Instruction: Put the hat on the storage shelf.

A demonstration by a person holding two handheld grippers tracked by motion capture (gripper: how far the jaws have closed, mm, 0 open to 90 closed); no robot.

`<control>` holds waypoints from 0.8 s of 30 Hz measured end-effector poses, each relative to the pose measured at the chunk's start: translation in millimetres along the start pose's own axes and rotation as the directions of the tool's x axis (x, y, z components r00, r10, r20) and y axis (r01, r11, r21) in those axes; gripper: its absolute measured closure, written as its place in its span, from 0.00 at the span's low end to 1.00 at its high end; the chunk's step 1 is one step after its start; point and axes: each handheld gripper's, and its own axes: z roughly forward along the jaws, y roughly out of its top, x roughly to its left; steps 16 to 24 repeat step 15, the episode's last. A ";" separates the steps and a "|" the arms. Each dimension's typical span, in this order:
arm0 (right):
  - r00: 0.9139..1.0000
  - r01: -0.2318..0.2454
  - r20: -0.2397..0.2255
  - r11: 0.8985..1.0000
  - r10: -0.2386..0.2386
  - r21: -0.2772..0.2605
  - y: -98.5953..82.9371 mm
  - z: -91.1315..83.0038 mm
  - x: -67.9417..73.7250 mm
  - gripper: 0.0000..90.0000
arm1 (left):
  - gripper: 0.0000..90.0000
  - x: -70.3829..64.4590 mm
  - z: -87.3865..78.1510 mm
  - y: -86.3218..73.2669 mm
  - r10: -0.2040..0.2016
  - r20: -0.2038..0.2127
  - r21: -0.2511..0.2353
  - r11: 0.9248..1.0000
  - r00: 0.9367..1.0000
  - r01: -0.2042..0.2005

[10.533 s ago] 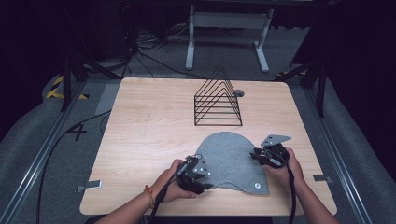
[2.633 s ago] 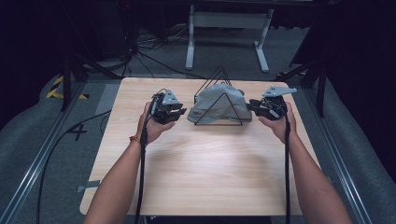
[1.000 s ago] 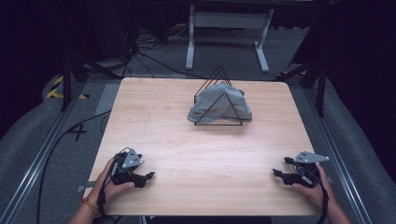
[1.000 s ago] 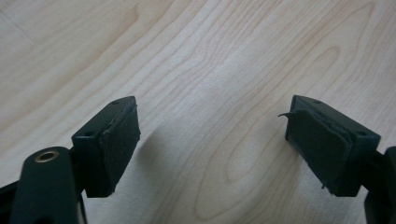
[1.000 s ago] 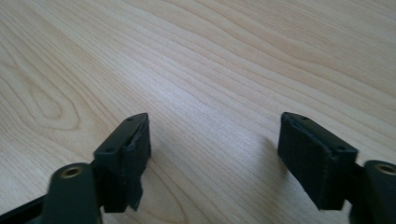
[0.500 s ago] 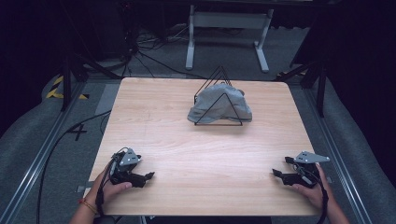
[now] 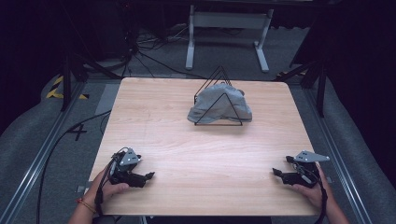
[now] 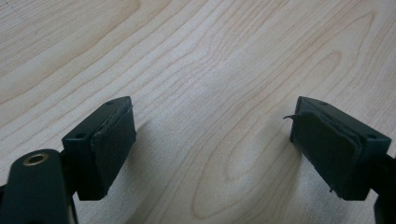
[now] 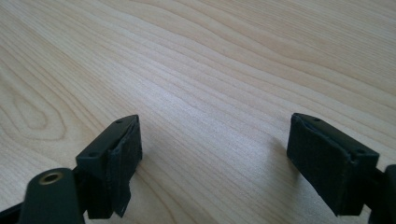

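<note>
I see grey cloth (image 7: 219, 103) crumpled, draped over wire rack (image 7: 218, 96) | my left gripper (image 7: 148, 176) wide, empty | my right gripper (image 7: 275, 172) wide, empty, on table (image 7: 201, 154)

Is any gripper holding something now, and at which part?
Nothing is held. The left gripper and right gripper are both open, with bare table between their jaws.
</note>
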 end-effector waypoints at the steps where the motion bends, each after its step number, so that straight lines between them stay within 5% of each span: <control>1: 1.000 0.000 0.000 1.000 0.000 0.000 0.0 0.0 0.0 0.20 | 0.16 0.0 0.0 0.0 -0.001 0.000 -0.001 1.000 1.000 0.001; 24: 1.000 0.000 0.000 1.000 0.000 0.000 0.0 0.0 0.0 0.20 | 0.15 -0.1 1.5 0.7 -0.005 0.003 -0.002 1.000 1.000 0.005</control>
